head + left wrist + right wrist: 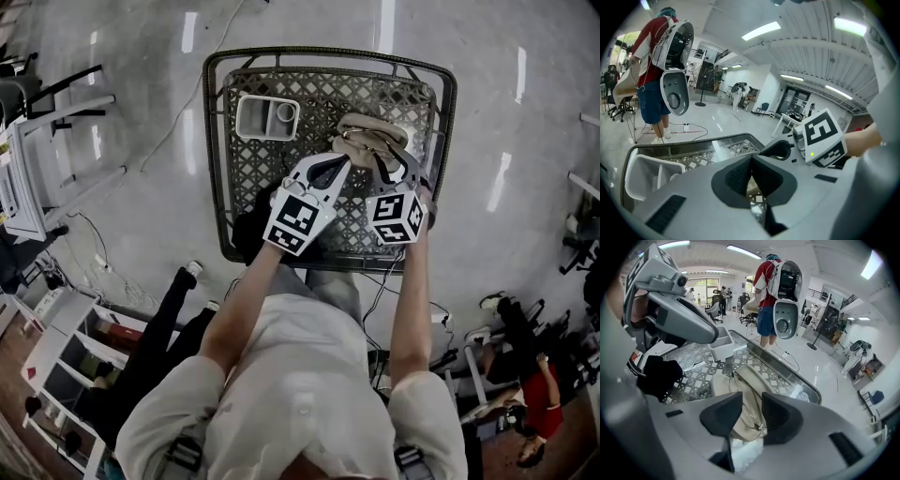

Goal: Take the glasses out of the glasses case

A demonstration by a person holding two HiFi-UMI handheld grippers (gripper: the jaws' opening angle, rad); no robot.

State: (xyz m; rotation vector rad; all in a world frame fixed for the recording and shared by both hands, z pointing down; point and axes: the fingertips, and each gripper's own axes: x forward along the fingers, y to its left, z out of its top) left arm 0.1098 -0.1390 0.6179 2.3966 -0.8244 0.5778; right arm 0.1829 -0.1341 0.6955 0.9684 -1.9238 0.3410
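Note:
A beige zippered glasses case [367,129] lies on the lattice table top [281,169], right of the middle. I see no glasses. My right gripper [386,161] hangs just above the case, pointing steeply down. In the right gripper view its jaws [751,398] stand apart, with the case [746,378] showing in the gap and neither pad pressing on it. My left gripper [336,165] is close beside it on the left, by the case's near left end. In the left gripper view its pads [750,163] meet at the tips with nothing between them.
A white two-compartment tray [266,117] sits at the table's far left. A black cloth [248,230] lies at the near left edge. The table has a raised dark rim [214,141]. A person in a red shirt [768,305] stands beyond the table, with cables on the floor.

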